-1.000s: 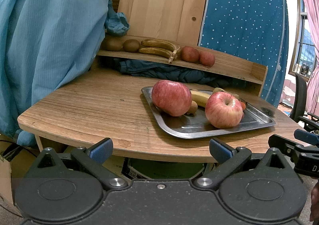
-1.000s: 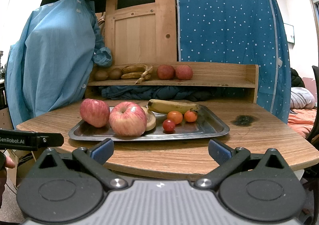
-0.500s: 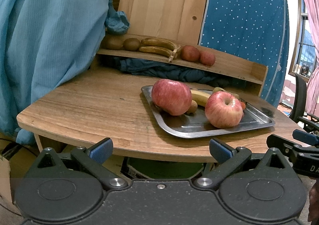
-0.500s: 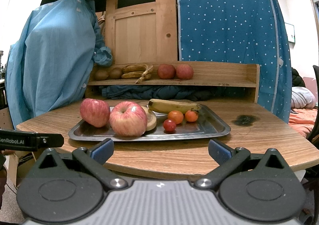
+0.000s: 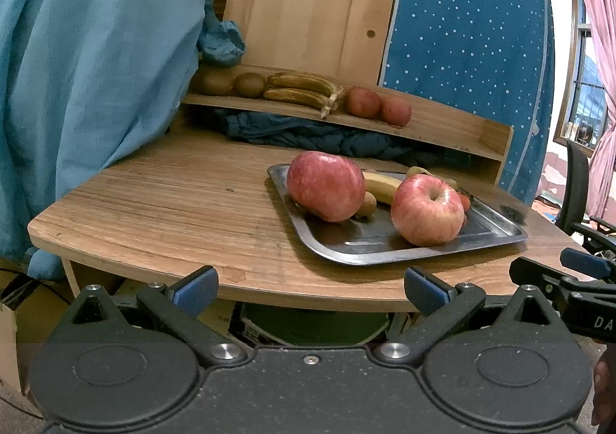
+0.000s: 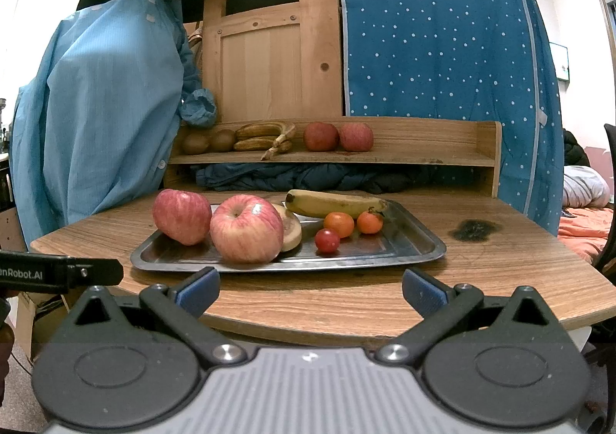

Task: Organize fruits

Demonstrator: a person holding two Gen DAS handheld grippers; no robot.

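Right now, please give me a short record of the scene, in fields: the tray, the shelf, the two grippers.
tray: metal tray on the wooden table
on tray: two apples, a banana, two small orange fruits, a red cherry tomato, a cut pale fruit
shelf: wooden shelf behind the tray
on shelf: two kiwis, bananas, two apples
left gripper: open, empty, short of the table edge
right gripper: open, empty, short of the table edge

Tray (image 6: 415, 241) on table (image 6: 481, 280), apples (image 6: 246, 228) left, banana (image 6: 331, 203) behind, shelf (image 6: 423, 156) beyond
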